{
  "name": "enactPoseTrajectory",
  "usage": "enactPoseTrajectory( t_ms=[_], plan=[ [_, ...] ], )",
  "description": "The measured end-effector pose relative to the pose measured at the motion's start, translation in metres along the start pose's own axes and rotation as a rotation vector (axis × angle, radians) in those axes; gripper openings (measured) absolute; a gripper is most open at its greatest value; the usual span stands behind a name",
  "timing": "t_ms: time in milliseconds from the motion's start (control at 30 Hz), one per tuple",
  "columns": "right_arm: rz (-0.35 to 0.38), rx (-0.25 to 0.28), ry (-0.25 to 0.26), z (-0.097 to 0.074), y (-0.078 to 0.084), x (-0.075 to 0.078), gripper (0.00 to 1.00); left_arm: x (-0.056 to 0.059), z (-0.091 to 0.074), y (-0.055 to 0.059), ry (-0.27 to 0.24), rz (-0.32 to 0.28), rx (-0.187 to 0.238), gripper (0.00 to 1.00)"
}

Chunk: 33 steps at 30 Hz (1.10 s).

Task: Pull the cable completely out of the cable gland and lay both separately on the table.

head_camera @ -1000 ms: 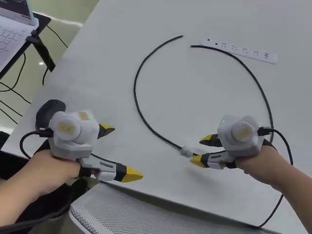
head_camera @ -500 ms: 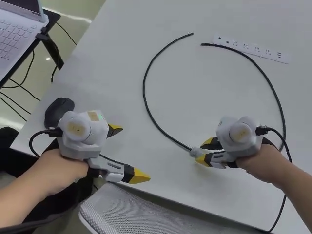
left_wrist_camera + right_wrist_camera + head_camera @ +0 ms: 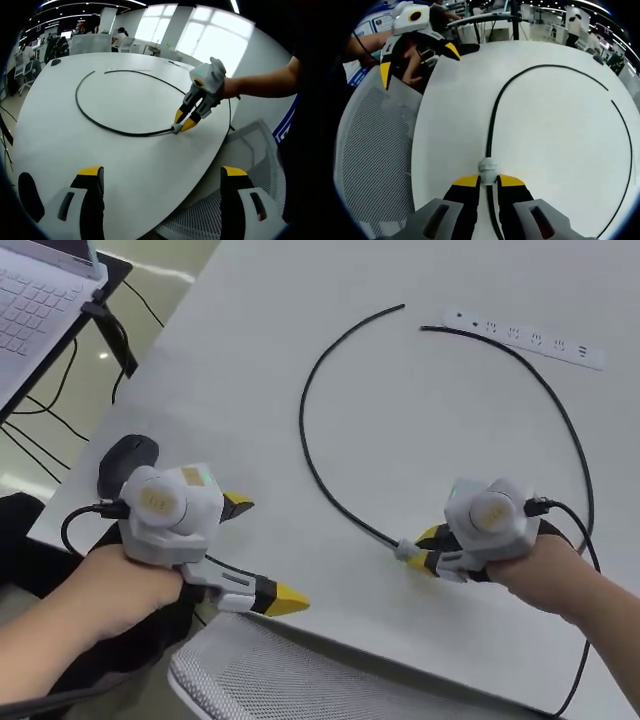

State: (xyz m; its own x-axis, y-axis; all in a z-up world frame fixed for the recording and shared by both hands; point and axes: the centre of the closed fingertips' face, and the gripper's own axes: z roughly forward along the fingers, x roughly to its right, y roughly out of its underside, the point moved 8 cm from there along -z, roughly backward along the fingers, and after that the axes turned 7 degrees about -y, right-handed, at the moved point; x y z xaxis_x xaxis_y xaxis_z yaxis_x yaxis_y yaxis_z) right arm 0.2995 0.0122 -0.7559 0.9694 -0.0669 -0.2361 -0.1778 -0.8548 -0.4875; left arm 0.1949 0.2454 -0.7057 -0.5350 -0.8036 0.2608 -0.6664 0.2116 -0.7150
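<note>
A: State of right claw (image 3: 488,181)?
B: Clenched on the cable (image 3: 492,115), just behind the cable gland (image 3: 487,166). Gland's threaded on the cable, low on the desk (image 3: 230,390).
A: And left claw (image 3: 162,171)?
B: Released, well apart from the gland. Best bet: clamp it on the gland body, then pull straight along the cable, no twisting.

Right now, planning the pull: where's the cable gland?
Head view: the cable gland sits on the black cable near the table's front edge, at the right gripper's tips.
</note>
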Motion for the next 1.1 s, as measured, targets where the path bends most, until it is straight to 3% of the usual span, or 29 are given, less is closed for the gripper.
enactPoseTrajectory(
  t_ms=[333,467,833,1100],
  plan=[
    [-0.004,0.003,-0.001,-0.001,-0.001,-0.005,0.08,0.002,-0.001,-0.002,-0.006,-0.006,0.011,0.97],
    [0.022,0.028,-0.012,-0.006,-0.003,-0.008,0.08,0.005,-0.001,-0.006,-0.006,0.008,0.017,0.97],
    [0.047,0.064,-0.03,-0.023,-0.006,-0.026,0.07,0.02,0.001,-0.027,0.01,0.034,0.051,0.96],
    [0.013,0.075,-0.041,-0.046,-0.015,-0.038,0.07,0.037,0.006,-0.042,0.034,0.078,0.07,0.96]
  ],
)
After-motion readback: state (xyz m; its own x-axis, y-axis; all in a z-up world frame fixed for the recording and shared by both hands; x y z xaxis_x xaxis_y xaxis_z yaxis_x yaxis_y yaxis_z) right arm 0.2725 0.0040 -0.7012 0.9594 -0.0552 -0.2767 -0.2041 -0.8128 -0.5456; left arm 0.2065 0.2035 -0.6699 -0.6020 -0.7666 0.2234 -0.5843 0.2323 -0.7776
